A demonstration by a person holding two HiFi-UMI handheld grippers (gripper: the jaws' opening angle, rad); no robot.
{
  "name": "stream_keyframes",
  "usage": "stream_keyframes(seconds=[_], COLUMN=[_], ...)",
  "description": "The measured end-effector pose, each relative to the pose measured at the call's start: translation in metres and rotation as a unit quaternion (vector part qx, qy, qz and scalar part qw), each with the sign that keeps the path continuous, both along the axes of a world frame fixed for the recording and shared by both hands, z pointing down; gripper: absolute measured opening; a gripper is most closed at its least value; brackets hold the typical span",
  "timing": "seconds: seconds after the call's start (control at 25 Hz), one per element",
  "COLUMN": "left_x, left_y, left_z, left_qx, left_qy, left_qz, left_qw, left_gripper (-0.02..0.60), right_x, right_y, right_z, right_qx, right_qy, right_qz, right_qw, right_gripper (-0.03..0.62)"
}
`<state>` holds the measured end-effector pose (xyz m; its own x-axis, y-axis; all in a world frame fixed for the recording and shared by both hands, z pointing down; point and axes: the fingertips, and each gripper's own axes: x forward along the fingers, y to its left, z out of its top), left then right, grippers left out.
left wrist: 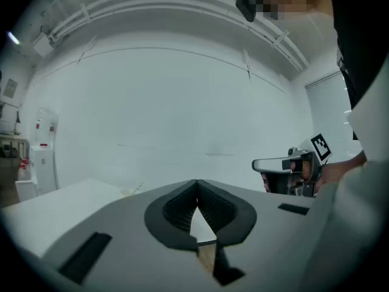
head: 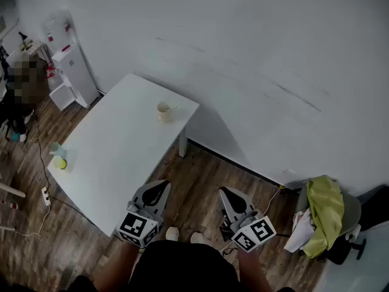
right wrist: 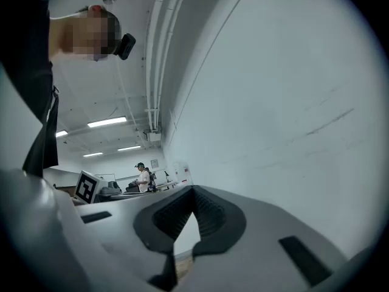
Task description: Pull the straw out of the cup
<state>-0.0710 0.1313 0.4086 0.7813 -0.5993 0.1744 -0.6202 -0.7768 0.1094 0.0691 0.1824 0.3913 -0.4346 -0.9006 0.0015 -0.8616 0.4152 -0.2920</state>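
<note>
A cream cup (head: 163, 112) with a thin straw (head: 171, 108) leaning out to the right stands near the far right edge of the white table (head: 115, 157). In the left gripper view the cup (left wrist: 128, 191) is small and far off. My left gripper (head: 158, 188) hangs shut over the table's near corner, its jaws touching with nothing between them (left wrist: 196, 182). My right gripper (head: 228, 193) is off the table above the wood floor, also shut and empty (right wrist: 193, 189). Both are well short of the cup.
A teal cup and a yellow-green object (head: 59, 158) sit at the table's left edge. A white water dispenser (head: 73, 72) stands at the far left. At the right is a chair with a yellow-green cloth (head: 324, 215). A power strip (head: 45, 194) lies on the floor.
</note>
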Motion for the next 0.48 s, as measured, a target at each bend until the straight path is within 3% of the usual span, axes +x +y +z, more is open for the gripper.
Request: stream_keyframes(seconds=[0.48], left_x=[-0.027], left_y=[-0.002], left_z=[0.002], left_qx=[0.001], left_qy=[0.002], left_qz=[0.004], left_qw=[1.0], left_gripper=[0.014], right_x=[-0.015], right_y=[0.004], right_z=[0.003], right_qx=[-0.003], right_qy=[-0.014], right_qz=[0.025], right_qw=[1.0], right_gripper=[0.023])
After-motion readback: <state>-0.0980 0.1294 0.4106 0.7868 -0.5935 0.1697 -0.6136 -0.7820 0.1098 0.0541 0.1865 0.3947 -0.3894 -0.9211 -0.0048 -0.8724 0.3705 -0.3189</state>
